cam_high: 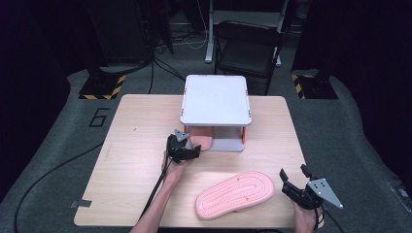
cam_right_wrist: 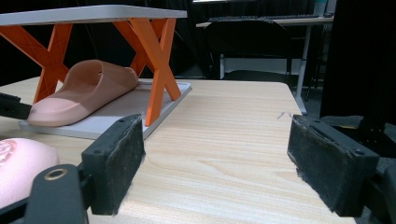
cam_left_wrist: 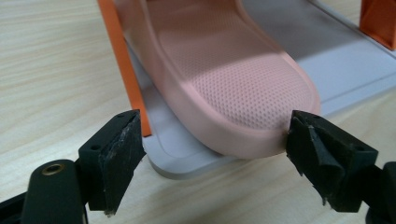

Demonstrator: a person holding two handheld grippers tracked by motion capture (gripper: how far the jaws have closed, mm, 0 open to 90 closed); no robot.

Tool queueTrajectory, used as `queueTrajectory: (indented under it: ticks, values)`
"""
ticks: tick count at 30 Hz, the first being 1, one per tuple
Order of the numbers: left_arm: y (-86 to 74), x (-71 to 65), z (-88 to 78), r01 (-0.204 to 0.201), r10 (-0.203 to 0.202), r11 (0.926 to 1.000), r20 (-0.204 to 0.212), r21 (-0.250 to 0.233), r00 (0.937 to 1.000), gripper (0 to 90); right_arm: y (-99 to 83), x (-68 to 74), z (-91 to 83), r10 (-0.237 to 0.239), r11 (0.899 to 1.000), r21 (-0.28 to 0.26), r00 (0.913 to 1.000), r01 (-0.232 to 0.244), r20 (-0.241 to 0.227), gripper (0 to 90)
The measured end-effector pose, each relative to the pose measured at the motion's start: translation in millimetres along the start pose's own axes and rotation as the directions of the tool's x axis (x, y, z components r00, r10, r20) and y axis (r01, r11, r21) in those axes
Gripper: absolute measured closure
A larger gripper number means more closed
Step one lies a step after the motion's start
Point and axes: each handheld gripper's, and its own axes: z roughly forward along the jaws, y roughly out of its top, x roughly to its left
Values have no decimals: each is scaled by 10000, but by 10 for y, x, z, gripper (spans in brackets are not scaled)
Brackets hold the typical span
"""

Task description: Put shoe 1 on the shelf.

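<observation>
My left gripper [cam_left_wrist: 212,154] is open wide around the heel of the pink slipper [cam_left_wrist: 224,79] on the rack [cam_high: 216,99] at twelve o'clock. If I squeeze crooked, I think it could slip. My right gripper [cam_right_wrist: 224,163] is open too, holding nothing.
</observation>
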Motion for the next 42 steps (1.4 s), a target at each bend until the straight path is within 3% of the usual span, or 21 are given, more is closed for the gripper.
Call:
queueTrajectory:
  ticks: [2,9,13,15,16,17,18,27,29,31,34,37,38,39,40,42]
  values:
    - [9,27,8,208,-208,9998,-118,-50,9997,187,0,0,1,12,10000,0,10000,-12,1,183]
    - [24,31,9,147,-149,9999,-150,-87,9998,184,-3,4,4,5,10000,36,10000,-5,0,184]
    - [31,18,-19,63,-63,10000,38,-12,10000,171,-3,8,3,14,10000,15,10000,-14,-38,184]
    - [35,14,-64,185,-178,9995,278,-269,9995,164,-3,7,3,-4,10000,25,10000,5,-69,184]
    - [35,30,-150,448,-395,9972,859,-605,9955,170,-1,9,3,3,10000,39,10000,-2,-91,184]
    - [35,30,-150,448,-395,9972,859,-605,9955,189,-1,9,3,3,10000,39,10000,-2,-91,184]
    - [37,56,-229,258,-158,9962,1191,-833,9928,209,-1,8,2,-4,10000,-8,10000,4,-53,184]
    - [-33,201,-639,236,74,9887,2056,-1482,9786,207,-3,16,8,-72,10000,34,9999,73,-78,184]
    - [-99,285,-821,-35,380,9858,2029,-1678,9785,207,-4,29,13,1,10000,51,10000,-1,-97,184]
    - [-133,306,-882,66,289,9845,1994,-1752,9795,208,-4,31,15,-41,10000,77,10000,41,-77,184]
    - [-311,443,-1146,-375,674,9792,1455,-1993,9871,210,-6,30,16,-73,9999,108,9999,74,-85,184]
    - [-432,531,-1277,-696,953,9774,1228,-1994,9878,238,-3,35,18,-59,10000,62,9999,59,-112,184]
    - [-559,639,-1398,-453,739,9763,1295,-2117,9888,238,1,37,17,-74,10000,34,9999,75,-106,184]
    - [-559,639,-1398,-453,739,9763,1295,-2117,9888,238,1,37,17,-74,10000,34,9999,75,-106,184]
    - [-691,749,-1499,-26,358,9707,1340,-2401,9903,238,4,45,20,-47,10000,29,9999,47,-108,184]
    - [-820,858,-1596,444,-74,9642,1410,-2616,9900,243,0,42,19,-196,9998,42,9997,197,-119,183]
